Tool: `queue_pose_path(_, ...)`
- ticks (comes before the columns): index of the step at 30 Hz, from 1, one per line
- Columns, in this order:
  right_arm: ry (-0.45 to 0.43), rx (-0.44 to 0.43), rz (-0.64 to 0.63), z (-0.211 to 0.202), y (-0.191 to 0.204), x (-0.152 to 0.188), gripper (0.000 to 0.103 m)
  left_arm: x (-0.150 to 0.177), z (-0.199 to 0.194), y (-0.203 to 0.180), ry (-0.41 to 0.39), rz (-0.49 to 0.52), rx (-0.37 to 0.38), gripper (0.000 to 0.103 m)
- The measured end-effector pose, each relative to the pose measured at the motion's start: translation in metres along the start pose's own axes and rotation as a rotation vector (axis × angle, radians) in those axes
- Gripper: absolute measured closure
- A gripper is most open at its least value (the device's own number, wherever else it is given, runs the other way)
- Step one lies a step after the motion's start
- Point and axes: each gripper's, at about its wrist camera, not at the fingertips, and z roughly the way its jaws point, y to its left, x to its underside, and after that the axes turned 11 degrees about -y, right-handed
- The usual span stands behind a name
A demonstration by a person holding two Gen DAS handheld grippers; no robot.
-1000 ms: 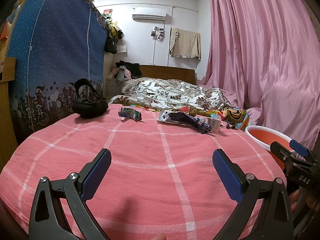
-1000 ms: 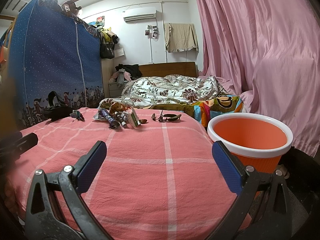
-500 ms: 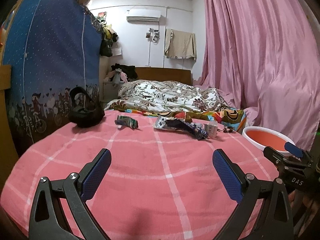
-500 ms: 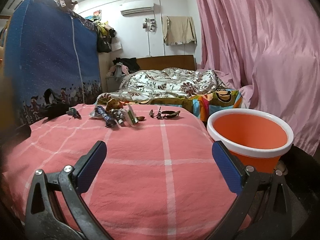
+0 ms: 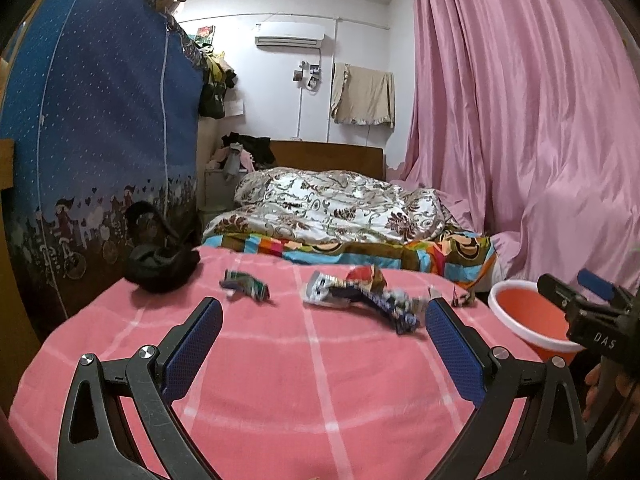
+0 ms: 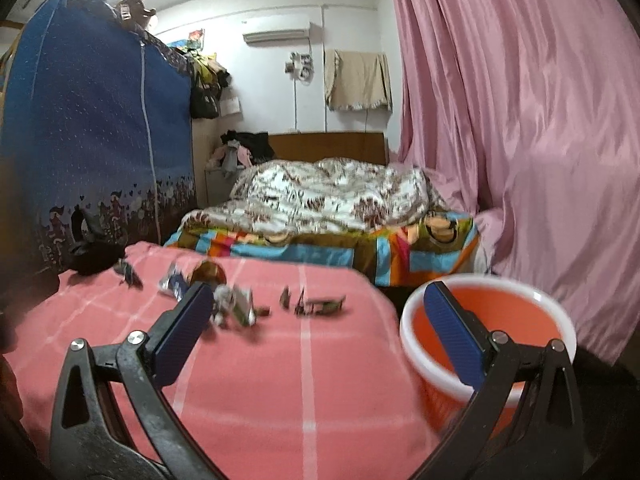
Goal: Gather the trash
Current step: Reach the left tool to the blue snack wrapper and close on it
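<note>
Both grippers have moved closer to the wrappers (image 5: 360, 300) left of the orange bin (image 6: 488, 320); left gripper (image 5: 324, 344) and right gripper (image 6: 324, 332) gape wide, empty; collecting not yet begun.

Left gripper (image 5: 323, 330) is up and level, jaws spread wide with nothing between them, blue pads (image 5: 191, 346) facing each other across the gap. Right gripper (image 6: 322, 322) is the same story: jaws wide apart, empty, black arms fanning out toward the camera, blue pads (image 6: 182, 332) angled inward. From the left wrist view, the right gripper shows off to the right of the left jaws, its dark body jutting forward and a blue tip showing at its front. Below it, a hand (image 5: 608, 394) wraps the handle, fingers partly in view.
</note>
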Motion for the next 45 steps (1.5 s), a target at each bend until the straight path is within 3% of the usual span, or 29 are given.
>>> queue_pose_path(10, -0.127, -0.080, -0.057, 0.037, -0.009, -0.030, 0.000, -0.021, 0.040, 0.004, -0.029, -0.001, 0.014, 0.004)
queue_pose_path(14, -0.119, -0.085, -0.057, 0.050, -0.013, -0.030, 0.000, -0.024, 0.058, 0.008, 0.003, -0.028, 0.034, 0.004)
queue_pose_path(21, -0.003, -0.105, -0.030, 0.084, -0.022, -0.015, 0.001, -0.016, 0.093, 0.003, 0.125, -0.104, 0.061, 0.006)
queue_pose_path(24, 0.073, -0.131, -0.024, 0.102, -0.023, -0.006, 0.023, -0.011, 0.108, -0.006, 0.178, -0.109, 0.085, 0.018)
queue_pose_path(26, 0.141, -0.154, -0.016, 0.117, -0.023, 0.005, 0.035, -0.006, 0.117, -0.012, 0.222, -0.113, 0.101, 0.033)
queue_pose_path(29, 0.243, -0.187, -0.005, 0.137, -0.022, 0.019, 0.044, 0.002, 0.133, -0.017, 0.293, -0.136, 0.123, 0.049)
queue_pose_path(34, 0.356, -0.239, 0.007, 0.159, -0.016, 0.037, 0.058, 0.009, 0.153, -0.016, 0.384, -0.191, 0.133, 0.065)
queue_pose_path(40, 0.437, -0.257, -0.023, 0.175, -0.004, 0.049, 0.060, 0.015, 0.163, -0.010, 0.445, -0.244, 0.134, 0.073)
queue_pose_path(45, 0.503, -0.269, -0.033, 0.186, 0.001, 0.058, 0.067, 0.023, 0.171, -0.005, 0.512, -0.308, 0.159, 0.074)
